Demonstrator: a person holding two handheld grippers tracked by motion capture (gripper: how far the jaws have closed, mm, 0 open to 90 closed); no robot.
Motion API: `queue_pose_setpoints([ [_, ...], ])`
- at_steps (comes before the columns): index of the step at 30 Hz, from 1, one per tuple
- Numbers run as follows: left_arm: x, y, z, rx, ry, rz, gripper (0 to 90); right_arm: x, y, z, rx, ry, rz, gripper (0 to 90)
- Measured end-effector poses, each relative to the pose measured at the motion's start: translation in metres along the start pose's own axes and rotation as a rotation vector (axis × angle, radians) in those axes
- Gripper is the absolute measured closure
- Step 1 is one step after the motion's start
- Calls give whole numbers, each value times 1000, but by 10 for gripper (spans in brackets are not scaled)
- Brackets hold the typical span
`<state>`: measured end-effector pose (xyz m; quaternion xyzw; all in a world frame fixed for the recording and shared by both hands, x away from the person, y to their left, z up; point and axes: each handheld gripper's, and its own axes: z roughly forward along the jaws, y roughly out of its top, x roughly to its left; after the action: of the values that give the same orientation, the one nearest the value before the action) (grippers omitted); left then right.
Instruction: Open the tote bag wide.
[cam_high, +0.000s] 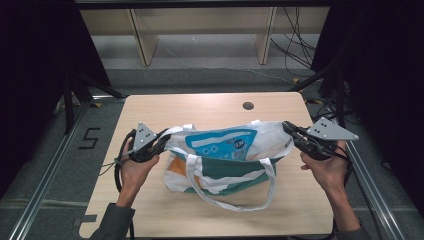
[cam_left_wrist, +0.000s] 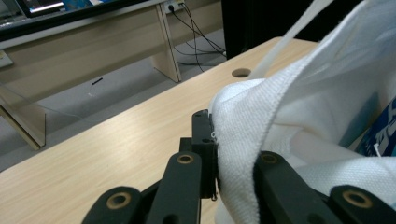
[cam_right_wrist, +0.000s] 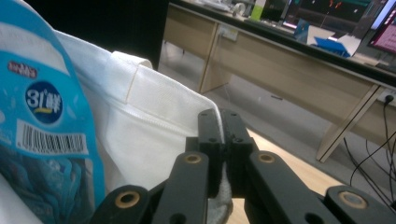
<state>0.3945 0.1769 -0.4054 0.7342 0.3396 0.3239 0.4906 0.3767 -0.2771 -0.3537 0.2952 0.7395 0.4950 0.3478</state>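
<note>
High view puts the tote bag (cam_high: 225, 160) near the middle of my table (cam_high: 200, 105), slightly toward six o'clock, with its mouth stretched wide between my two grippers. My left gripper (cam_high: 162, 141) sits at nine o'clock of the bag, jaws pinched tight on the white fabric of that end of the rim; in the left gripper view I see the cloth (cam_left_wrist: 243, 154) folded and clamped between the black jaws, bulging out beyond them. My right gripper (cam_high: 290, 130) is at three o'clock of the bag, likewise closed hard on the rim; the right gripper view shows the hem (cam_right_wrist: 223, 186) squeezed in the narrow gap between the jaws. A blue packet (cam_high: 222, 144) stands in the open mouth, its printed face and barcode (cam_right_wrist: 51, 140) close beside my right jaws. The bag's white straps (cam_high: 235, 200) hang loose toward six o'clock, lying on the tabletop. A round cable hole (cam_high: 248, 106) lies at twelve o'clock, well apart from the bag.
</note>
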Motion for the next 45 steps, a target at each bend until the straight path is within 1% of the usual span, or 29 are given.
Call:
queue_pose_setpoints([
  [2, 0, -5, 3, 18, -1, -1, 846, 0, -4, 2, 17, 2, 10, 886],
  [3, 0, -7, 3, 28, 5, -8, 846, -1, -6, 4, 9, 2, -4, 886],
  [6, -1, -12, 6, 40, -1, -11, 846, -1, -8, 4, 27, 12, 2, 886],
  [8, -1, -15, 9, 39, -18, 2, 843, 0, -11, 6, 36, 9, -2, 885],
  [11, 0, -19, 10, 48, -21, 11, 837, 0, -17, 10, 47, 8, -8, 885],
  [13, -2, -24, 12, 59, -29, 12, 836, 1, -23, 12, 67, 15, 18, 885],
  [16, -3, -30, 16, 81, -37, 16, 832, 1, -30, 16, 92, 25, 13, 885],
  [17, -4, -33, 17, 85, -39, 12, 831, 2, -32, 17, 100, 23, 33, 885],
  [19, -5, -36, 18, 98, -42, 28, 830, 2, -37, 18, 103, 26, 15, 884],
  [20, -6, -38, 19, 102, -44, 16, 828, 3, -40, 19, 110, 33, 28, 884],
  [22, -8, -42, 22, 110, -45, 11, 828, 3, -41, 20, 115, 38, 22, 884],
  [24, -9, -45, 24, 117, -56, 24, 826, 4, -44, 20, 120, 36, 28, 884],
  [25, -10, -47, 25, 123, -55, 27, 825, 3, -46, 21, 121, 34, 7, 884],
  [26, -10, -48, 26, 129, -56, 33, 824, 4, -47, 21, 133, 46, 20, 883],
  [27, -10, -49, 27, 127, -59, 17, 823, 6, -49, 22, 137, 36, 40, 883],
  [28, -10, -51, 27, 132, -57, 24, 823, 5, -50, 23, 128, 33, 28, 883],
  [31, -11, -54, 29, 142, -59, 21, 822, 5, -53, 25, 153, 48, 18, 882],
  [32, -11, -55, 30, 139, -64, 21, 822, 8, -55, 26, 159, 40, 52, 882],
  [33, -12, -56, 30, 147, -59, 24, 822, 5, -57, 28, 160, 51, 24, 881],
  [34, -12, -57, 31, 143, -64, 14, 822, 7, -59, 28, 162, 44, 45, 881],
  [35, -13, -58, 32, 148, -59, 15, 822, 5, -61, 30, 167, 48, 32, 881],
  [37, -13, -61, 33, 161, -64, 14, 822, 6, -65, 32, 189, 56, 44, 880],
  [38, -14, -62, 35, 159, -69, 0, 822, 8, -66, 32, 205, 59, 55, 880],
  [39, -13, -64, 35, 164, -71, 7, 822, 6, -69, 35, 196, 59, 31, 880],
  [41, -13, -67, 37, 172, -74, -4, 822, 8, -73, 37, 207, 62, 50, 880],
  [42, -12, -68, 37, 178, -76, 13, 821, 8, -74, 38, 219, 71, 41, 879],
  [43, -14, -70, 39, 183, -74, -9, 821, 8, -75, 39, 223, 70, 38, 879],
  [44, -13, -71, 38, 197, -71, 7, 821, 9, -77, 41, 233, 74, 42, 879],
  [45, -12, -72, 40, 190, -79, 23, 820, 9, -78, 42, 238, 76, 37, 879],
])
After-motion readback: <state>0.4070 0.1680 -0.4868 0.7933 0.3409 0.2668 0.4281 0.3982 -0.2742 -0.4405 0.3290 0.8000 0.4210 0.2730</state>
